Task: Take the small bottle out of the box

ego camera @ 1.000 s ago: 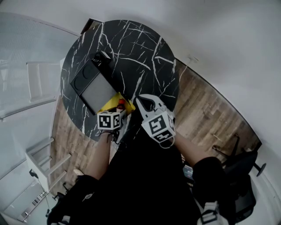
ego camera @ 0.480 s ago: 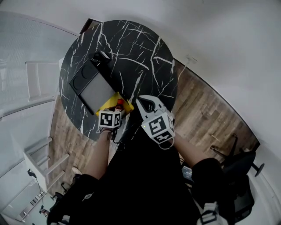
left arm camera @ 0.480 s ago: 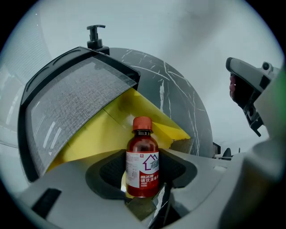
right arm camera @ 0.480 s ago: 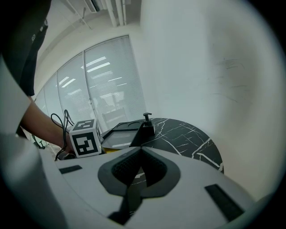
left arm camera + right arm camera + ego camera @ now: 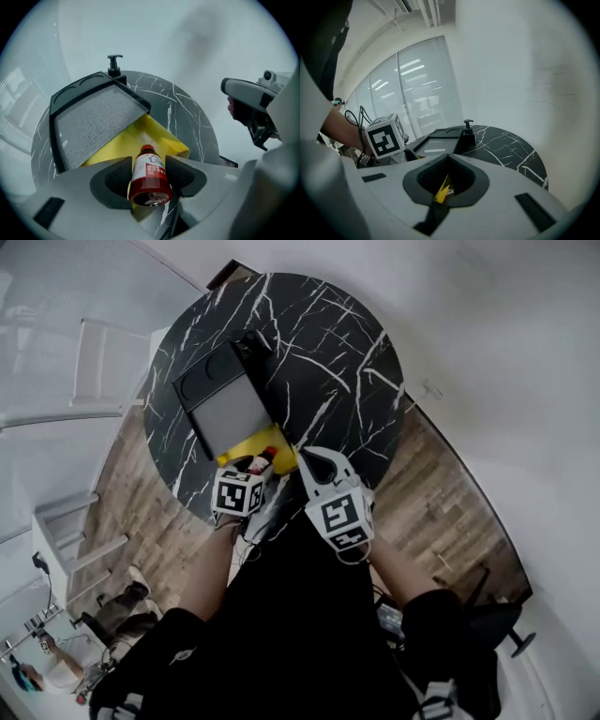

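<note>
Since a second ago, more of the bottle shows above the left gripper's marker cube in the head view, and that view has swung so the table sits further to the right.

The left gripper (image 5: 150, 163) is clamped on the small bottle (image 5: 148, 183), one jaw pressing each side of its red body. The bottle's long axis runs along the line of the jaws. Its red cap points away towards the far side of the table and its base faces back to the near side.

It hangs just above the near, open end of the yellow box (image 5: 159, 136), whose flaps spread beneath it. The right gripper (image 5: 446, 180), just to the right, has its jaws pinched together on a yellow edge of that box.

Beyond the box lies a black tray (image 5: 89, 117) with a grey mat, and a black pump dispenser (image 5: 114, 63) stands at its far corner. All rest on the round black marble table (image 5: 328, 362).

The extraction looks nearly complete. The next move likely calls for drawing the bottle up and clear of the flaps while the right gripper steadies the box.
</note>
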Available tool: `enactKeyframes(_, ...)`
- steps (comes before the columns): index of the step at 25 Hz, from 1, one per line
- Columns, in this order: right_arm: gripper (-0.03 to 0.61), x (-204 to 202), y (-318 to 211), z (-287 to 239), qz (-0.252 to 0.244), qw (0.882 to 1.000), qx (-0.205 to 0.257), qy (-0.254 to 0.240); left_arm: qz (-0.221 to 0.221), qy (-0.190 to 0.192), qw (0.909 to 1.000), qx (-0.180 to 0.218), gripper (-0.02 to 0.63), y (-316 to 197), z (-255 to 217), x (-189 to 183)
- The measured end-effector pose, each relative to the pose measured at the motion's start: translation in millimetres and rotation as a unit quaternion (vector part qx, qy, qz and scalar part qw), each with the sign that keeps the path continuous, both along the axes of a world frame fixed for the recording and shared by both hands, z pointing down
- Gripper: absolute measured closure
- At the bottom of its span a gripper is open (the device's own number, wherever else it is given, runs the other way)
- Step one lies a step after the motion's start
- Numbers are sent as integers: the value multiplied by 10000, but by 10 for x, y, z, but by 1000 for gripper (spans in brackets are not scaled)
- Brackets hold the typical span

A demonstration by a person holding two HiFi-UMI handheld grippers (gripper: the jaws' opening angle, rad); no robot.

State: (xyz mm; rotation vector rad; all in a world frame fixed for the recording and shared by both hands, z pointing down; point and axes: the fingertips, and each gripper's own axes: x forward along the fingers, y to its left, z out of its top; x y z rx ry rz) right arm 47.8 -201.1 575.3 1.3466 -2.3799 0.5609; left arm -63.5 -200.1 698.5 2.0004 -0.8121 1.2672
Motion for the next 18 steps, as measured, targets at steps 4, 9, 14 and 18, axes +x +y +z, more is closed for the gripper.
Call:
enactKeyframes(4, 583, -210, 29, -54, -159, 9998, 88, 3, -73, 175, 9997, 152, 399, 48, -129, -90)
enactKeyframes(9, 583, -412, 97, -150, -230, 9995, 202, 15, -417, 678, 9959, 433, 402, 63, -383, -174)
enactKeyframes(14, 583, -561, 180, -276, -244, 9991, 342, 93, -771, 1218, 9860, 833, 403, 15, -708, -249)
enactKeyframes(18, 583, -642, 204, -385, -216, 9985, 467, 172, -947, 1506, 9756, 1285, 403, -32, -1010, -322)
